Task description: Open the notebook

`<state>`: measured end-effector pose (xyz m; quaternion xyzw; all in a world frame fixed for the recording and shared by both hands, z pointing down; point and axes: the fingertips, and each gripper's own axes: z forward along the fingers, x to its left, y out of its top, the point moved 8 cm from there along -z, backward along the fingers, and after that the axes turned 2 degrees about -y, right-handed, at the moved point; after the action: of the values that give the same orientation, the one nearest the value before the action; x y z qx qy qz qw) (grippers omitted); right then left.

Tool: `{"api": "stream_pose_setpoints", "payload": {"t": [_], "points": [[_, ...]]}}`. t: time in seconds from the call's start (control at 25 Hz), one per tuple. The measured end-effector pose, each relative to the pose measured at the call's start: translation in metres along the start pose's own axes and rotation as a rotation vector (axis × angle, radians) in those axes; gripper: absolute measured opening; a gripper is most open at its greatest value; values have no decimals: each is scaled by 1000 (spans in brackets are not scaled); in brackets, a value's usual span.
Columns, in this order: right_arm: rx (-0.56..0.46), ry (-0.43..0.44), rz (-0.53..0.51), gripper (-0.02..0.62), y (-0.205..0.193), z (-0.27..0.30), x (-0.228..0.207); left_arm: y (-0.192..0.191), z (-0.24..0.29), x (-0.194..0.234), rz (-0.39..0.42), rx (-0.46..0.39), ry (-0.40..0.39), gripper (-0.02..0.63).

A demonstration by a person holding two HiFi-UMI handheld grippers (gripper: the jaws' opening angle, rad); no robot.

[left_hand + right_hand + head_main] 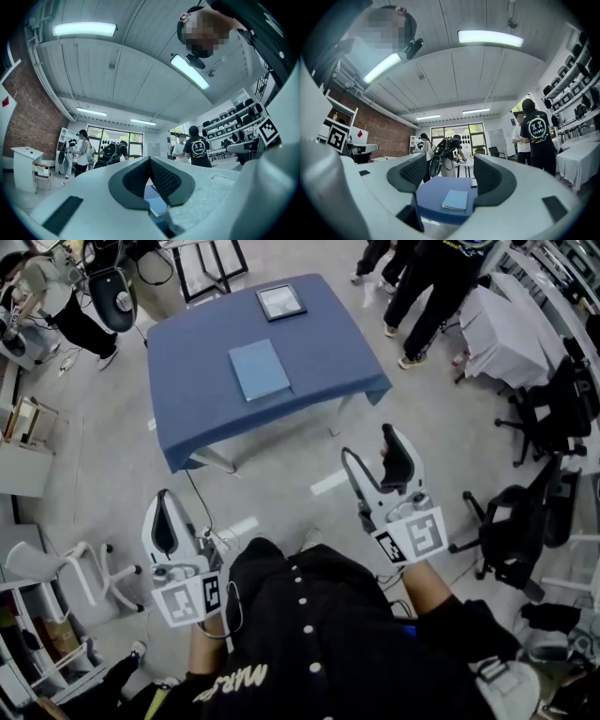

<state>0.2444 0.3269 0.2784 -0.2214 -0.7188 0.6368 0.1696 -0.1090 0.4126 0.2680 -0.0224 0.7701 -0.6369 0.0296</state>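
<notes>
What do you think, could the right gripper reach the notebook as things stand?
Probably not yet: the right gripper is held back from the table, with bare floor between it and the notebook. Nothing blocks the way; a step forward should do.

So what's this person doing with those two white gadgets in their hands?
A person stands back from the blue table with a gripper in each hand. The left gripper is shut and empty, the right gripper open and empty. The light blue notebook lies closed on the table, untouched.
</notes>
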Motion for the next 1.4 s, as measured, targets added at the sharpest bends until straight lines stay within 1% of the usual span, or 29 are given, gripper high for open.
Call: {"api": "stream_pose_setpoints", "payload": {"t": [0.12,0.28,0.6,0.8,1.04,1.4], "points": [[9,23,-6,301,-5,0,-10,-3,-2,-14,1,5,12,2],[14,31,-8,291,-10,10,-17,-9,7,-18,6,13,15,2],[26,5,-31,287,-17,61,-29,-20,64,-2,-3,-7,-4,2],[33,-9,-47,287,-27,110,-29,-34,111,28,-18,-17,-19,2],[43,-47,-52,285,-38,189,-31,-52,182,73,-28,-20,-48,2],[42,-95,-54,284,-43,300,-15,-60,272,147,-40,-41,-103,2]]}}
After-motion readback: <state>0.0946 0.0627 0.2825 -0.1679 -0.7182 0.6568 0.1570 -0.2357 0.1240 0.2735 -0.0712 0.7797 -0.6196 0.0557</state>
